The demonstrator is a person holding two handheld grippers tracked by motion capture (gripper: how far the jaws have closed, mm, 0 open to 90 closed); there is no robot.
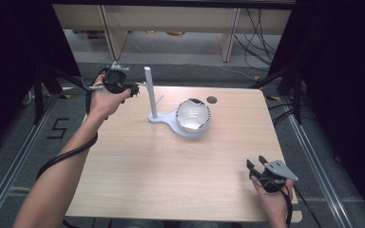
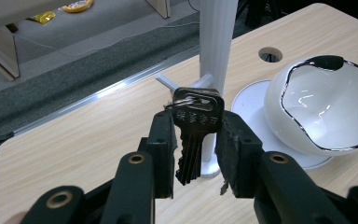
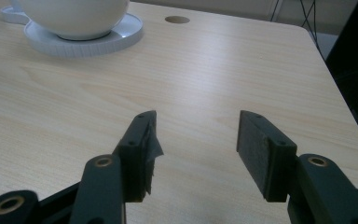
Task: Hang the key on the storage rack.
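The fingers (image 2: 165,140) of the left gripper (image 2: 193,154) are closed on a bunch of keys (image 2: 195,135) (blades hanging down), held just beside the white post (image 2: 216,42) of the stand (image 1: 164,118) near the white bowl (image 2: 321,109). The right gripper (image 3: 196,149) is held open and empty over the table (image 3: 205,70), well apart from the stand.

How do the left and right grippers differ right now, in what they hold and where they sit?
The left gripper is closed on a bunch of keys; the right gripper has its jaws apart with nothing between them. The left gripper is raised at the table's far left edge, beside the white post of the stand; the right gripper sits low near the front right corner of the table, away from the white bowl. Both have black jaws.
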